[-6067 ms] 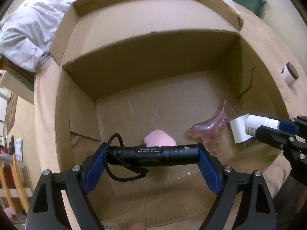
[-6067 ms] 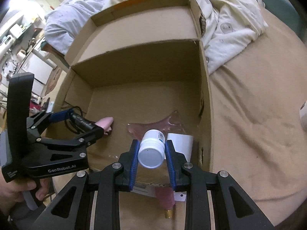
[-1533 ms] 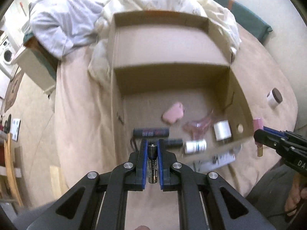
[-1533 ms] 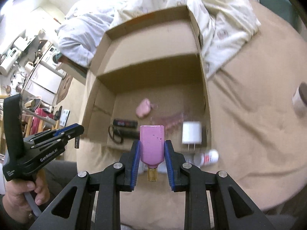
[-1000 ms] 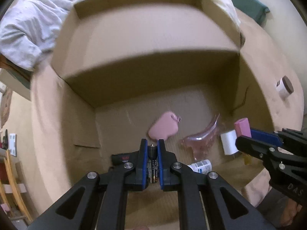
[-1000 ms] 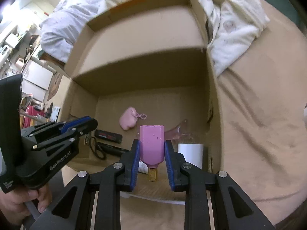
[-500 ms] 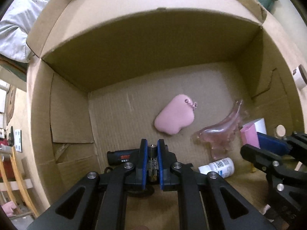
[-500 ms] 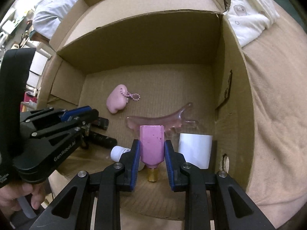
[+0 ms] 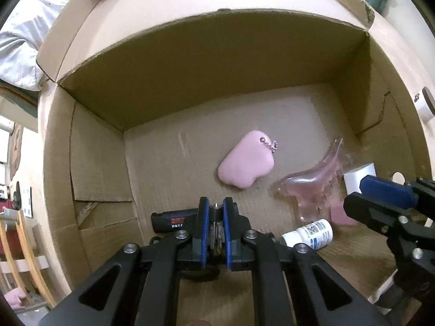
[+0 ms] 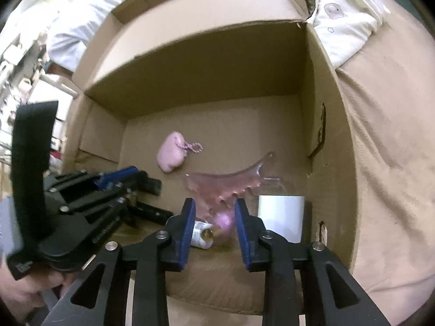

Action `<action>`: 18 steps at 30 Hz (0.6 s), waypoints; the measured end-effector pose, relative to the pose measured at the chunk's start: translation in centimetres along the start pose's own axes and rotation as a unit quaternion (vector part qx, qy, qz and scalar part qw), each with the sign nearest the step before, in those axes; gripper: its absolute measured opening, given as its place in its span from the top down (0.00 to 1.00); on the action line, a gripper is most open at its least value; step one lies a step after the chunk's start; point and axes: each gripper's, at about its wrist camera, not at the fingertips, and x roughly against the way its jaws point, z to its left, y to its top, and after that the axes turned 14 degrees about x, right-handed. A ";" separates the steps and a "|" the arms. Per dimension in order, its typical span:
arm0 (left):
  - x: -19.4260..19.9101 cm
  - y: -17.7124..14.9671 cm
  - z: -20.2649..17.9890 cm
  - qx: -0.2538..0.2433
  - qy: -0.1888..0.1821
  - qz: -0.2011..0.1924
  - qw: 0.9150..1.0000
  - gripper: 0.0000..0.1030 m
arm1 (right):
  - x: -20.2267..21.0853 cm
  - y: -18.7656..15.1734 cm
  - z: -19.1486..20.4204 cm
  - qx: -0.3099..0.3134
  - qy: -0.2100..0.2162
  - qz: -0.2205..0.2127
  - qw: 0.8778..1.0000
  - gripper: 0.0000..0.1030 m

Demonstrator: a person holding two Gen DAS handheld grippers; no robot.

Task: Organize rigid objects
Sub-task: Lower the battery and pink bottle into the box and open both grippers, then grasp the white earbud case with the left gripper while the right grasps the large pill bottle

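An open cardboard box (image 9: 98,163) (image 10: 326,135) holds a pink pouch with a chain (image 9: 246,160) (image 10: 171,156), a clear pink curved piece (image 9: 312,184) (image 10: 231,182), a white block (image 10: 281,214), a white bottle (image 9: 310,233), a black flashlight (image 10: 152,212) and a dark cylinder (image 9: 174,221). My left gripper (image 9: 216,214) is shut on a battery (image 9: 216,225) low inside the box. My right gripper (image 10: 214,217) is open over the pink bottle (image 10: 224,224), which lies on the box floor.
The box stands on a beige bedsheet (image 10: 386,135). A crumpled white duvet (image 10: 345,13) lies behind it. A small white jar with a brown lid (image 9: 424,106) sits on the sheet to the right of the box.
My right gripper has opened and let the pink bottle drop onto the box floor. Both grippers have sunk a little deeper into the box. The left still holds the battery.
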 end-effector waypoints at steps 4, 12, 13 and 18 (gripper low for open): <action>0.9 -0.2 0.5 0.004 -0.004 -0.016 1.000 0.80 | 1.3 -0.1 0.1 -0.006 0.026 -0.029 0.999 0.44; 4.2 -0.9 1.6 0.024 -0.020 -0.048 0.998 0.15 | 3.3 -0.7 1.8 0.019 0.030 -0.053 0.998 0.18; 4.9 -0.9 1.8 0.029 -0.032 -0.051 0.998 0.14 | 3.5 -0.9 1.6 0.009 0.032 -0.055 0.998 0.12; 7.6 -0.5 2.3 0.031 -0.056 -0.075 0.995 0.10 | 4.5 -2.0 0.0 -0.033 0.055 -0.057 0.996 0.04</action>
